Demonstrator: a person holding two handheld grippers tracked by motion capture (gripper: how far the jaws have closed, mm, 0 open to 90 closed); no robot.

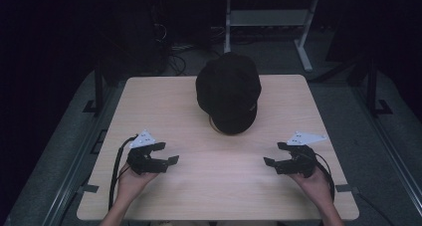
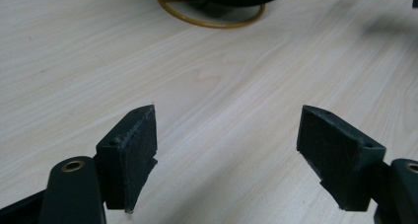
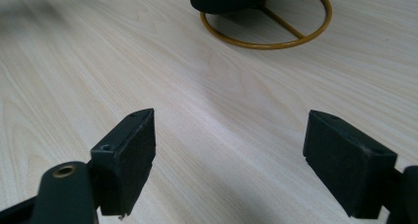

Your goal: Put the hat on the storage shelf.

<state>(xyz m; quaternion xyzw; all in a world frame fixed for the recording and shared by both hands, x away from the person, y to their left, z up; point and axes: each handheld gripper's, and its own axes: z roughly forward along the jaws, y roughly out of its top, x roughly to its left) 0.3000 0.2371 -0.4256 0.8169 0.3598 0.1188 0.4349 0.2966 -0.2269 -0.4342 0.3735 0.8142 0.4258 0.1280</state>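
Black cap (image 1: 228, 91) sitting on gold wire stand (image 3: 276, 39), tabletop (image 1: 199, 186) far centre, untouched. You are holding left gripper (image 1: 166, 153) and right gripper (image 1: 275, 154) wide apart, empty. Everything remaining.

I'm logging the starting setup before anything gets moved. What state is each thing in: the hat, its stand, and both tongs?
Black hat: sitting on its stand at the far middle of the table, untouched.
Gold wire stand: upright, its ring base flat on the table.
Left tongs: open, holding nothing, hand-held near the table's near left.
Right tongs: open, holding nothing, hand-held near the table's near right.
Table: bare wood around the hat.
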